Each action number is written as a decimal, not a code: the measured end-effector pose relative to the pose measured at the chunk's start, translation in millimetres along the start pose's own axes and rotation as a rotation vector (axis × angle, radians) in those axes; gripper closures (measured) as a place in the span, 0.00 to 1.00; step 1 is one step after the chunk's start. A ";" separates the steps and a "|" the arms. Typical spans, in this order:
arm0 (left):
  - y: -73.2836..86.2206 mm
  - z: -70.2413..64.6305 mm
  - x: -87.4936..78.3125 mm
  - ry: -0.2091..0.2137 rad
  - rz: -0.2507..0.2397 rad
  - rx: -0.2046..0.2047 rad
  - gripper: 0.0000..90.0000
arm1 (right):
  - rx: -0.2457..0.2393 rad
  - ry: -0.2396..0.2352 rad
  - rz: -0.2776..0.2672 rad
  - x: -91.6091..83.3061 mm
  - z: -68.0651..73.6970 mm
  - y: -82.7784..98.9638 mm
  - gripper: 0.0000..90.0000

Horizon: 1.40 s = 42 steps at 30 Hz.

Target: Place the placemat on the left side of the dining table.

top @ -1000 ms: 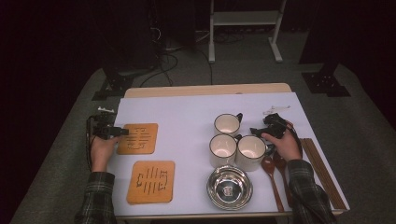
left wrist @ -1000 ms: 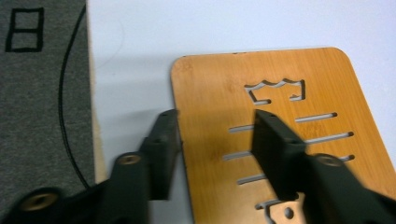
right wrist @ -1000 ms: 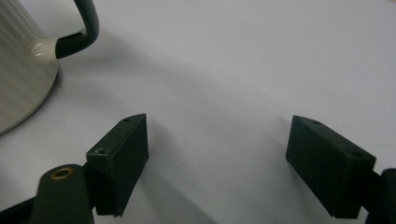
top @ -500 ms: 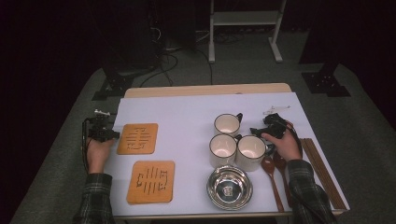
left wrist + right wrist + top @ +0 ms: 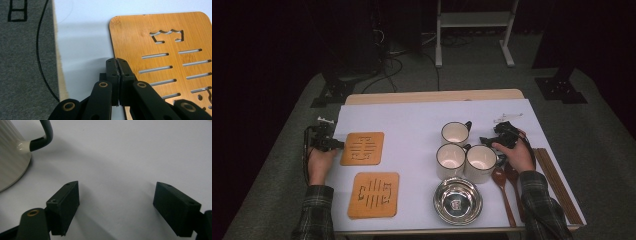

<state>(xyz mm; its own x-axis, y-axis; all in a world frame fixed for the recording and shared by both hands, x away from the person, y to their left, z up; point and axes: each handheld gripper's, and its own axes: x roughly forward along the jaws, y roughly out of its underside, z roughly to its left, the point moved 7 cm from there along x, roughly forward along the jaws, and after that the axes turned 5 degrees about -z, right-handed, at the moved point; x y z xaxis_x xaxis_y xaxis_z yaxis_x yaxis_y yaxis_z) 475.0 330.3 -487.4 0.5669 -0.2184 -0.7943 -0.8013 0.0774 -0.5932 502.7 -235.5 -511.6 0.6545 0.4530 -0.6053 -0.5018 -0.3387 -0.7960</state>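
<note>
Two bamboo coasters lie on the white table cover, one farther (image 5: 362, 148) and one nearer (image 5: 373, 195). My left gripper (image 5: 341, 145) rests at the farther coaster's left edge. In the left gripper view its jaws (image 5: 116, 61) are pressed together with nothing between them, right beside the coaster (image 5: 162, 45). Three cream mugs with dark handles stand right of centre (image 5: 455, 133) (image 5: 450, 160) (image 5: 482, 161). My right gripper (image 5: 486, 141) sits just behind the right-hand mug, open. In the right gripper view its jaws (image 5: 116, 187) stand wide over bare cover, with that mug (image 5: 10, 152) at the left.
A steel bowl (image 5: 458, 201) stands near the front edge. Brown wooden spoons (image 5: 502, 185) and long dark chopsticks (image 5: 557, 185) lie along the right side. The table's left edge (image 5: 58, 75) runs close to my left gripper, with its cable (image 5: 40, 57) over grey carpet.
The left gripper's jaws have come together at the farther coaster's edge, and the hand shifted very slightly. The right hand and the mugs have not moved.
</note>
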 end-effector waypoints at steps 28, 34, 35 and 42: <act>-6.2 -18.1 -1.6 0.059 -0.022 0.052 0.46 | 0.000 0.000 0.000 0.0 -0.1 0.0 0.21; -7.3 -26.6 -1.1 0.082 -0.022 0.080 0.39 | 0.000 -0.001 0.001 0.0 -0.2 0.0 0.21; -7.6 -27.5 -1.3 0.083 -0.022 0.083 0.38 | 0.000 -0.001 0.001 0.0 -0.2 0.0 0.21; -9.1 -34.0 -3.1 0.095 -0.029 0.111 0.31 | 0.000 -0.001 0.001 0.0 -0.2 0.1 0.21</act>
<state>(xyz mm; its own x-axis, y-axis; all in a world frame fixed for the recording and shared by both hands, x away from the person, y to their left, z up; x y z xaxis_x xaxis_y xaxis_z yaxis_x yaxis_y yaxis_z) 474.0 297.3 -475.0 0.5647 -0.3129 -0.7636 -0.7557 0.1757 -0.6309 502.8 -235.7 -511.6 0.6533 0.4538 -0.6060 -0.5025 -0.3389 -0.7954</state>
